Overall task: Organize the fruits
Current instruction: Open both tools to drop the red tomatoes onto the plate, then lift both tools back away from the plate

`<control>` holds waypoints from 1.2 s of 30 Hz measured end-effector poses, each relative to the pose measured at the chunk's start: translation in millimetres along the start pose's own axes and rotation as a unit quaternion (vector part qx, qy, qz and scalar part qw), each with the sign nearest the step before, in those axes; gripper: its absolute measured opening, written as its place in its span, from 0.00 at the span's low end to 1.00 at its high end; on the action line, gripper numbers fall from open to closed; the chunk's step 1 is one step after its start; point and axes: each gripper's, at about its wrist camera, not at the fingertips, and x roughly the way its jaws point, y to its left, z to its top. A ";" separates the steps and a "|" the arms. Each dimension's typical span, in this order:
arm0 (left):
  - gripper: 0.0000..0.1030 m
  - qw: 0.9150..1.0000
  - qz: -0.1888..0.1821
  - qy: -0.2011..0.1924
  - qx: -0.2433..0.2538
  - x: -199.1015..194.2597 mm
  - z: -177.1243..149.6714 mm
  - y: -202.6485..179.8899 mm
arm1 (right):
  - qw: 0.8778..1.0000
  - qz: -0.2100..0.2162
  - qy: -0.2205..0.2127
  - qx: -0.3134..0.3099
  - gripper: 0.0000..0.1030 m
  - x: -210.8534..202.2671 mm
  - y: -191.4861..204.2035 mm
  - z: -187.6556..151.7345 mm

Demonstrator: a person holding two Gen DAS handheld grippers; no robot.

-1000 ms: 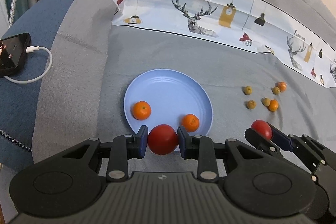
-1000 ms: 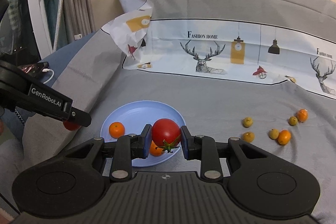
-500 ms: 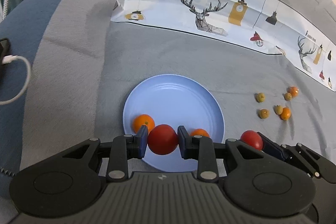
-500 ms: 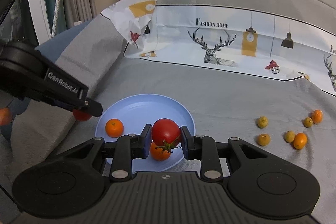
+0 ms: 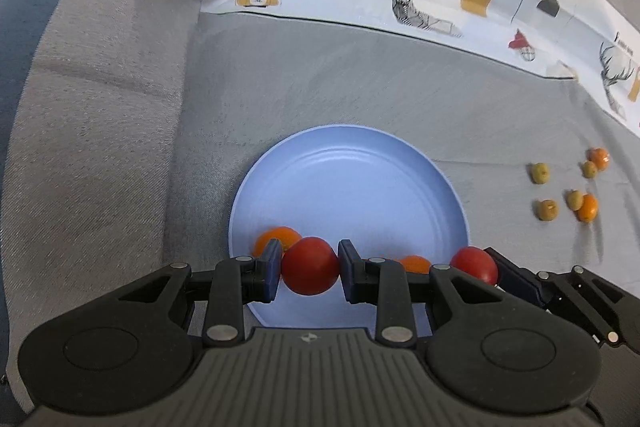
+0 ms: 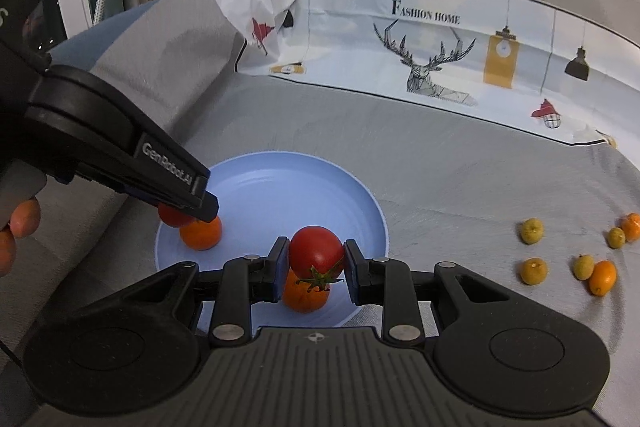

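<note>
Both the left gripper and the right gripper clench a tomato apiece over the blue plate (two oranges already there), so the next move is probably lowering and releasing onto bare plate.

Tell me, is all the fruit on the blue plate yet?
Not yet. Two oranges already sit on the blue plate. The left gripper and right gripper each hold a red tomato over it. Six small orange and yellow fruits are left on the grey cloth.
</note>
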 end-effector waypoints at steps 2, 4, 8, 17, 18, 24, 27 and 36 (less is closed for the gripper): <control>0.32 1.000 0.003 0.003 0.000 5.6 2.0 0.1 | 1.000 0.000 0.004 -0.006 0.29 5.2 0.4 -1.1; 0.32 1.000 0.009 0.004 0.003 10.4 4.3 -0.7 | 1.000 -0.001 0.008 -0.012 0.29 10.8 2.0 -1.7; 0.53 1.000 0.002 -0.005 0.012 11.4 10.5 -4.0 | 1.000 -0.005 0.003 -0.019 0.30 17.9 2.6 1.8; 1.00 0.998 -0.003 -0.062 0.029 -33.6 -5.2 -10.7 | 0.999 -0.026 -0.015 -0.044 0.85 -11.3 5.5 1.7; 1.00 0.998 -0.005 -0.059 0.030 -38.3 -9.4 -11.5 | 0.999 -0.026 -0.012 -0.043 0.88 -17.9 6.2 -1.2; 1.00 0.998 -0.004 -0.065 0.025 -78.1 -51.3 -9.5 | 0.999 -0.022 -0.005 -0.030 0.93 -63.2 12.3 -19.9; 1.00 0.997 0.004 -0.072 0.024 -94.7 -69.7 -7.4 | 0.999 -0.024 -0.004 -0.021 0.93 -83.7 16.1 -27.0; 1.00 0.995 0.001 -0.097 0.010 -133.0 -105.1 -2.7 | 0.998 -0.047 -0.031 -0.004 0.95 -129.8 21.5 -41.5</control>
